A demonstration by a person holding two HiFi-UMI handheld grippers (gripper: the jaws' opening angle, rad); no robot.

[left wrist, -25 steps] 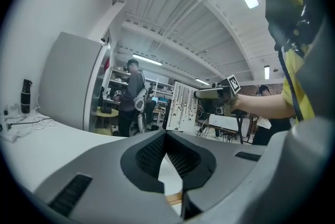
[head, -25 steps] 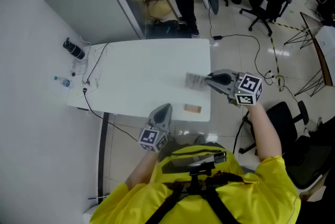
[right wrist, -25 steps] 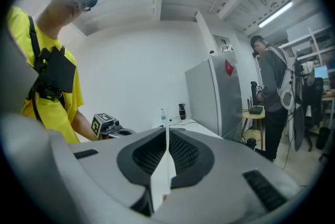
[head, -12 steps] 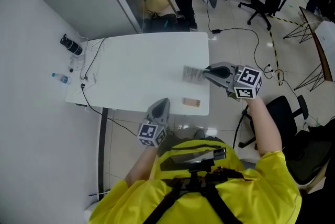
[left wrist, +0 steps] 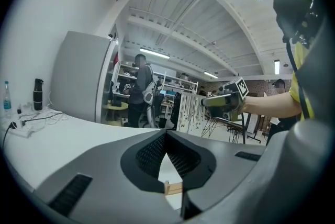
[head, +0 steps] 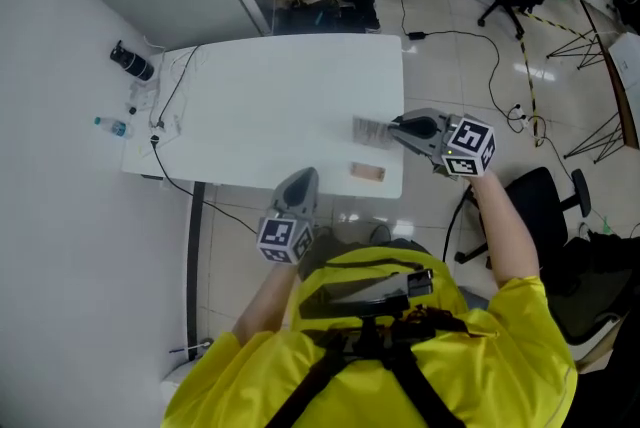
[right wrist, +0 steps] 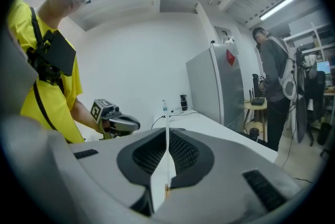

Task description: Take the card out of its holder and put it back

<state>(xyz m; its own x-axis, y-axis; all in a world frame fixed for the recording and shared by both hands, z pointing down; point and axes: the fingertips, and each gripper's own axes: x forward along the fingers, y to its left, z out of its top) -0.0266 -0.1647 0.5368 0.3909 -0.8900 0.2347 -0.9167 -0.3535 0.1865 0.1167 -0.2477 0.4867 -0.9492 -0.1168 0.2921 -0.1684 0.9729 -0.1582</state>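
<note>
White table [head: 270, 116] fills the middle of a workshop floor strewn with cables and office chairs. Near its front edge lies the small wooden holder [head: 367, 174], with no card in it. Just beyond the holder, on the side away from the person, the right gripper [head: 395, 129] has its jaws pinched nearly together on the card [head: 371, 131], which stands edge-on between the pads and is clear of the holder. To the holder's left, at the table's edge, the left gripper [head: 303, 180] has its jaws fully together with nothing between them. Far to the holder's left, a dark flask [head: 131, 62] and a water bottle [head: 108, 126] sit by the table's corner.
</note>
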